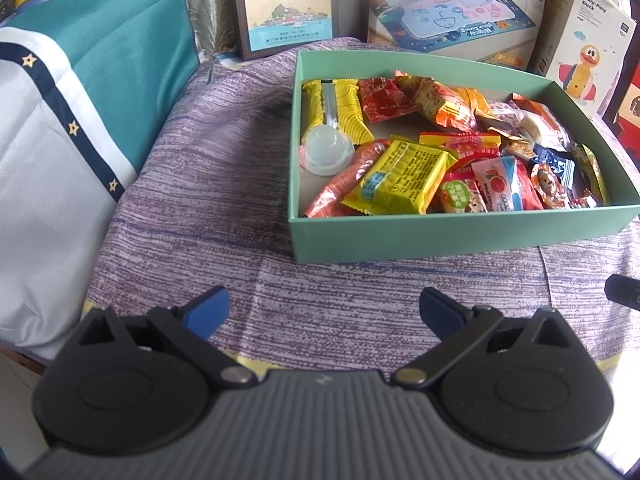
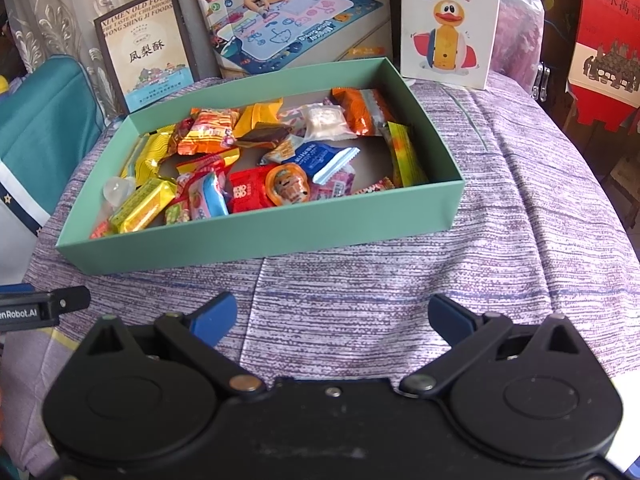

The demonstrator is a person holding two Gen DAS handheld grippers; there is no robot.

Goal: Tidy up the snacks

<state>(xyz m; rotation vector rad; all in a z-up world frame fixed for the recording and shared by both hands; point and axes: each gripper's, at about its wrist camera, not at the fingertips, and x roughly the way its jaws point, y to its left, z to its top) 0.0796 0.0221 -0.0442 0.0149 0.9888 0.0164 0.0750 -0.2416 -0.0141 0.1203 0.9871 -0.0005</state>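
Observation:
A shallow green box (image 1: 420, 236) (image 2: 256, 246) sits on the purple striped cloth and holds several wrapped snacks. Among them are a yellow packet (image 1: 400, 178) (image 2: 140, 204), a clear jelly cup (image 1: 326, 152) (image 2: 116, 190), a blue-and-white packet (image 2: 320, 158) and an orange packet (image 2: 358, 112). My left gripper (image 1: 324, 312) is open over bare cloth, short of the box's near wall, with nothing between its blue fingertips. My right gripper (image 2: 332, 318) is open too, also in front of the box and holding nothing. The tip of the left gripper (image 2: 44, 306) shows at the right wrist view's left edge.
Behind the box stand a pineapple-cake box (image 1: 286, 8) (image 2: 146, 48), a drawing-mat box (image 1: 460, 8) (image 2: 296, 20) and a duck toy box (image 1: 588, 64) (image 2: 450, 24). A teal and white cushion (image 1: 80, 100) lies to the left. A red box (image 2: 608, 40) stands at the far right.

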